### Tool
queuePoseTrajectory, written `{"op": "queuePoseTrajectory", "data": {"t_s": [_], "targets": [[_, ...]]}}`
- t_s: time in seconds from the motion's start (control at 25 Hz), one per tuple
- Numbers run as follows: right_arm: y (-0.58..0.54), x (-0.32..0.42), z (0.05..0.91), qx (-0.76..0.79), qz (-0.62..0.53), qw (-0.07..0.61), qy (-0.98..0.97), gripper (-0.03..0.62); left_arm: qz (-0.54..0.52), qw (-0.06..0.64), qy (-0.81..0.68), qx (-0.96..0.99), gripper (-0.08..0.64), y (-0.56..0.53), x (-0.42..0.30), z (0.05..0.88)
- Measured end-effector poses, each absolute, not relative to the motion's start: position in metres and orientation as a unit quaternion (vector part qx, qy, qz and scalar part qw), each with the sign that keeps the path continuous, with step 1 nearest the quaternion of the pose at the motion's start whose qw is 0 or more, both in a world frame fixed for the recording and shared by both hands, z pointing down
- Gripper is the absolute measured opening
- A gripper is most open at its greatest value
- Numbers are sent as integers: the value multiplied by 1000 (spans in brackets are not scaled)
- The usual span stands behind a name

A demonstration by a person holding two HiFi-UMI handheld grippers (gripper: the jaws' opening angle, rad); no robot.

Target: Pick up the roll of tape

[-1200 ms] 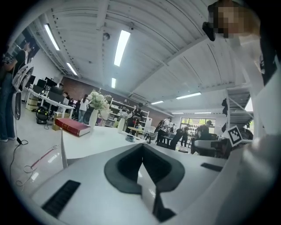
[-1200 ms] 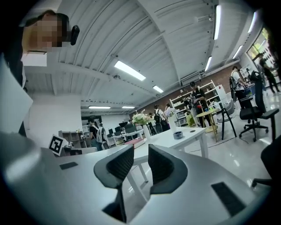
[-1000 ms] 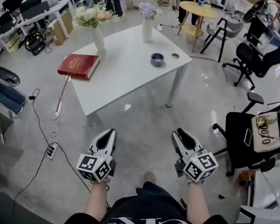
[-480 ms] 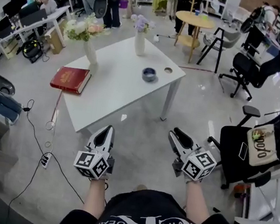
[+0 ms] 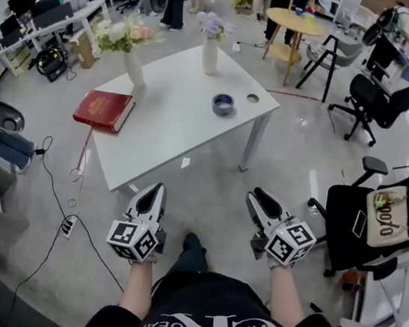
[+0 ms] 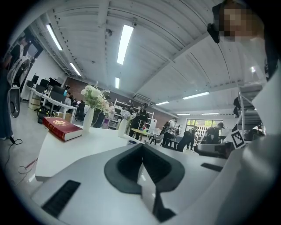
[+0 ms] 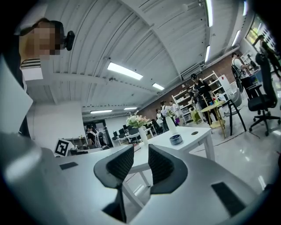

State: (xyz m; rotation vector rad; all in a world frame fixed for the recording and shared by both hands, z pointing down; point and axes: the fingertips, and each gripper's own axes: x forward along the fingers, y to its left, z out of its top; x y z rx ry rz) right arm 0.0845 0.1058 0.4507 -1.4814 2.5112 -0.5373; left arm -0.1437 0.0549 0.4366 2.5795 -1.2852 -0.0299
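Note:
The roll of tape is a small tan ring lying flat near the far right corner of the white table. It shows again in the right gripper view as a dark ring on the tabletop. Both grippers hang over the floor in front of the table, well short of it. My left gripper points at the table's near edge with its jaws together and nothing in them. My right gripper stands open, a clear gap between its ribbed pads, nothing held.
On the table are a blue-grey bowl beside the tape, a red book at the left, and two vases of flowers. A black office chair stands at the right. A cable and power strip lie on the floor left.
Both grippers have been carried forward a little toward the table, and the person's foot now shows between them. The jaws look the same as before.

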Motion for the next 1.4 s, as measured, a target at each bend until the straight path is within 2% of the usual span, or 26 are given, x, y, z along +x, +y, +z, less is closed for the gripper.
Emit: {"op": "queuePoseTrajectory", "data": {"t_s": [0.72, 1.4], "targets": [[-18, 119, 463, -512, -217, 79, 827, 112, 13, 126, -402, 907, 0, -80, -85, 441], [-140, 124, 481, -511, -247, 60, 821, 112, 23, 143, -388, 910, 0, -208, -67, 455]]}}
